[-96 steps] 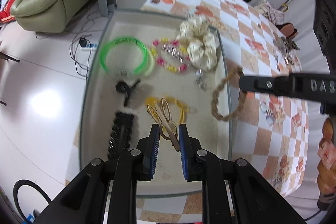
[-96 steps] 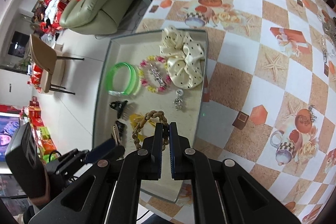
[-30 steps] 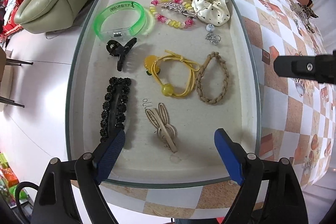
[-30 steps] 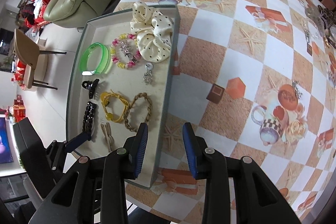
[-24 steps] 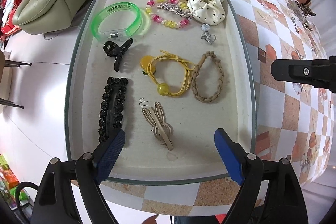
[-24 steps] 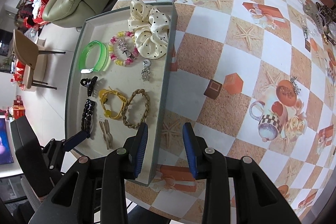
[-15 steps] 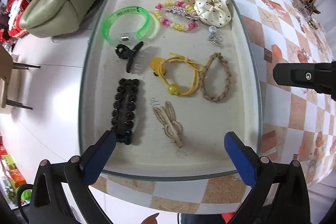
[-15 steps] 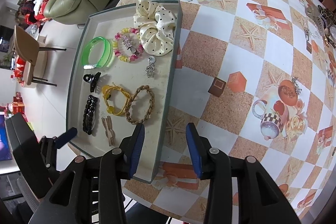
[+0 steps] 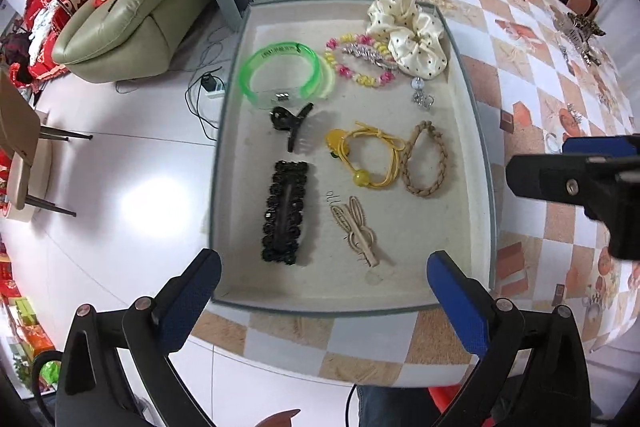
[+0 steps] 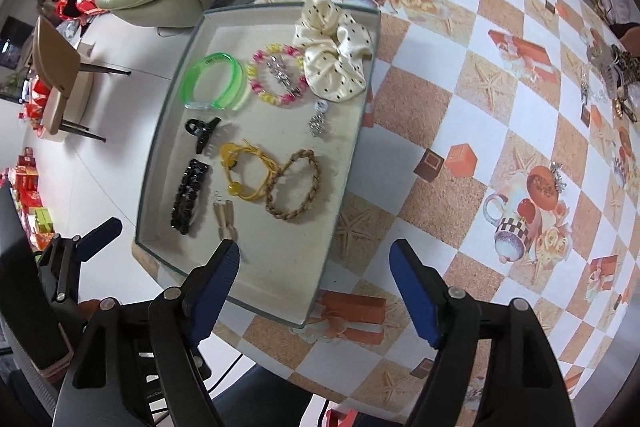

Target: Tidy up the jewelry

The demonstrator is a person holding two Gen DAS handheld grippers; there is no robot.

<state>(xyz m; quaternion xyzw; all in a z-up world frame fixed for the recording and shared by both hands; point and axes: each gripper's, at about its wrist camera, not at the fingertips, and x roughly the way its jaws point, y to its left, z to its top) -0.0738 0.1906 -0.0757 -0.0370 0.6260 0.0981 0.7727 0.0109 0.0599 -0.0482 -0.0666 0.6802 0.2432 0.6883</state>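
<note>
A shallow grey tray lies at the table's left edge. In it lie a cream dotted scrunchie, a green bangle, a pink-yellow bead bracelet, a black claw clip, a black long clip, a yellow hair tie, a braided tan band and a beige rabbit clip. My left gripper is open and empty above the tray's near edge. My right gripper is open and empty above the tray's near right corner.
More jewelry lies loose at the table's far right, with a small silver piece on the checked tablecloth. A green sofa and a chair stand on the floor left of the table.
Both grippers let go of their pieces, the rabbit clip and the braided band, which now lie in the tray. Both opened wide and drew back toward the near edge.
</note>
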